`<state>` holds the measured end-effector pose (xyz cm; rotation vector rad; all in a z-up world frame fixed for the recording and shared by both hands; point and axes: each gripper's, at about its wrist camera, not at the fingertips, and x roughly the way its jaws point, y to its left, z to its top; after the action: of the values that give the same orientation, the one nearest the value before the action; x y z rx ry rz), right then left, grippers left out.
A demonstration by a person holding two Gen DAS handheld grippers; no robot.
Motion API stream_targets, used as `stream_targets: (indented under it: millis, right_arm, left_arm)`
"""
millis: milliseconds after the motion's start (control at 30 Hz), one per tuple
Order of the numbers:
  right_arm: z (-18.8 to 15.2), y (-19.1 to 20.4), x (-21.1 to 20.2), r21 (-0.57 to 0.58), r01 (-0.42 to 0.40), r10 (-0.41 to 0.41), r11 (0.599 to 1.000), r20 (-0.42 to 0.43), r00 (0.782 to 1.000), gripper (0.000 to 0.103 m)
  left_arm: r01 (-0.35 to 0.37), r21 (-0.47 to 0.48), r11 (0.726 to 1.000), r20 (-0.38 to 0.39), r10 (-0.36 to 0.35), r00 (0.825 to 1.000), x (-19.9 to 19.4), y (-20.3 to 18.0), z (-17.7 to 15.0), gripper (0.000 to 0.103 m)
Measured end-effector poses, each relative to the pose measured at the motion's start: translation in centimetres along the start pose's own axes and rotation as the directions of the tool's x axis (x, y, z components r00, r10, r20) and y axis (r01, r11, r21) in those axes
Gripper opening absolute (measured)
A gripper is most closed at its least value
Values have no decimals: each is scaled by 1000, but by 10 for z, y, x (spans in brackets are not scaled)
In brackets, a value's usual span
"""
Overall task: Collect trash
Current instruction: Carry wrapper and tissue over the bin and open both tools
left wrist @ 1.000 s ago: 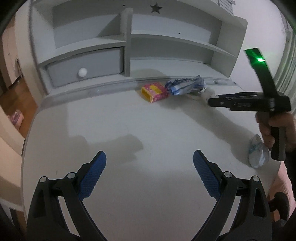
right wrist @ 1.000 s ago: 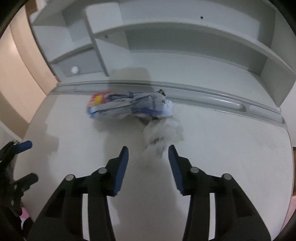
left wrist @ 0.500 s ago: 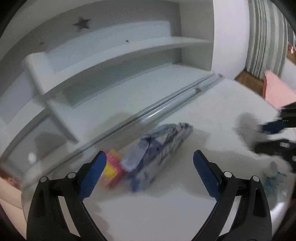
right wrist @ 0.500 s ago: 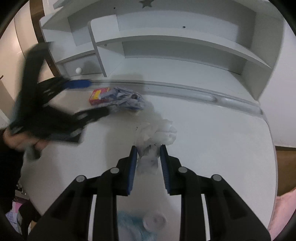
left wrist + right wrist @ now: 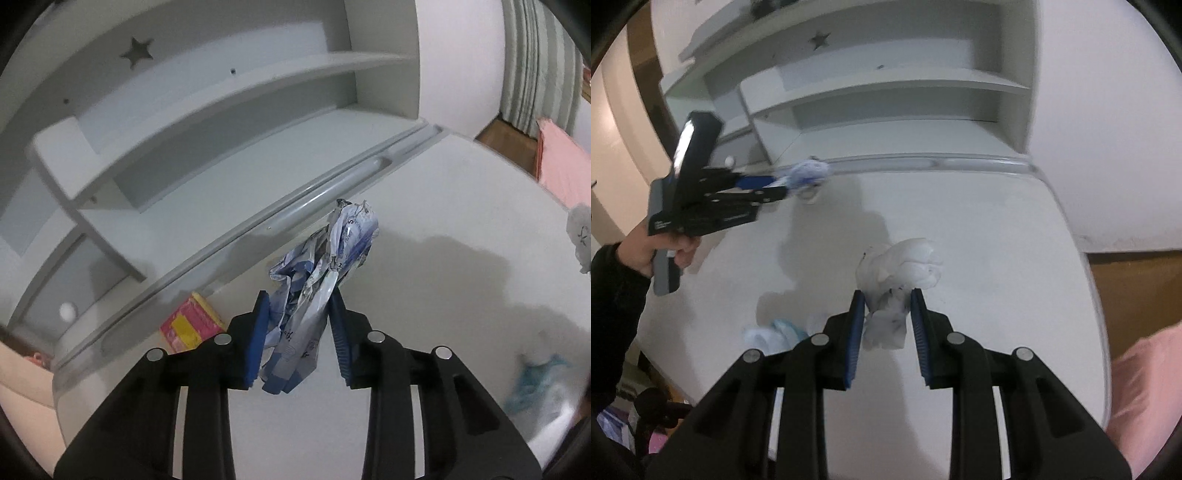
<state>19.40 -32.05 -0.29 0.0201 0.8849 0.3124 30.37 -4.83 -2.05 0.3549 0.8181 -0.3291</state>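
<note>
**Q:** On the white desk (image 5: 979, 229), what does each tool have hold of?

**A:** The left gripper (image 5: 299, 332) is closing its blue pads (image 5: 256, 339) on a crumpled blue-and-silver wrapper (image 5: 321, 273), which sits pinched between them and juts out past the fingertips, above the desktop. The right gripper (image 5: 886, 325) is clamped on a wad of white tissue (image 5: 901, 273), its bulk bunched up beyond the pads and a tail hanging below them.

**Q:** Is the left tool seen from the other side as well?

**A:** Yes. From the right wrist it shows at the left of the view, gripped by a hand (image 5: 665, 251) in a dark sleeve (image 5: 613, 295), with the wrapper blurred at its tip near the groove along the back of the desk.

**Q:** What litter lies loose on the desk?

**A:** A small pink-and-yellow box (image 5: 190, 325) lies flat by the rear groove, just left of the left gripper. A pale blue and white scrap (image 5: 775, 334), too blurred to identify, rests near the front edge, beside the right gripper's left finger.

**Q:** And the setting?

**A:** A white shelf unit (image 5: 221, 96) with a star cut-out (image 5: 136, 51) stands at the back of the desk, with a grey drawer and round white knob (image 5: 67, 312) at lower left. Pink fabric (image 5: 1145, 387) shows off the desk's right side.
</note>
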Motion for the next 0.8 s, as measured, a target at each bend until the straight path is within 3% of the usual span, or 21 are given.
stream_targets:
  millis: [100, 200, 267, 367, 500, 567, 600, 667, 733, 800]
  right_arm:
    - [-28, -31, -29, 74, 40, -42, 996, 31, 999, 26]
    - [-68, -69, -62, 170, 94, -104, 981, 50, 993, 26]
    - [-97, -98, -81, 238, 142, -158, 961, 52, 986, 26]
    - [-151, -145, -111, 358, 228, -255, 906, 31, 966, 26]
    - [-233, -203, -149, 515, 317, -359, 796, -20, 933, 26]
    - [-270, -223, -164, 576, 338, -386, 745, -41, 921, 26]
    - [-291, -232, -170, 606, 349, -400, 715, -56, 915, 26]
    - [-326, -246, -176, 650, 365, -412, 667, -85, 907, 26]
    - [-360, -257, -177, 694, 368, -408, 619, -116, 906, 26]
    - [-392, -264, -174, 725, 376, -400, 578, -150, 904, 26]
  left_arm:
    - [31, -3, 1000, 26, -31, 999, -31, -30, 1, 32]
    - [107, 46, 993, 67, -110, 992, -62, -82, 6, 32]
    - [183, 93, 979, 84, -191, 978, -78, -124, 10, 32]
    - [304, 186, 934, 97, -326, 941, -99, -201, 13, 32]
    - [468, 310, 827, 52, -506, 861, -111, -312, 11, 32]
    - [524, 381, 762, 5, -568, 823, -109, -366, 3, 32]
    - [550, 430, 716, -24, -600, 800, -106, -398, -5, 32]
    - [603, 475, 642, -104, -639, 762, -93, -449, -20, 32]
    - [675, 479, 562, -224, -665, 712, -70, -500, -38, 32]
    - [696, 502, 514, -299, -652, 697, -51, -541, -57, 32]
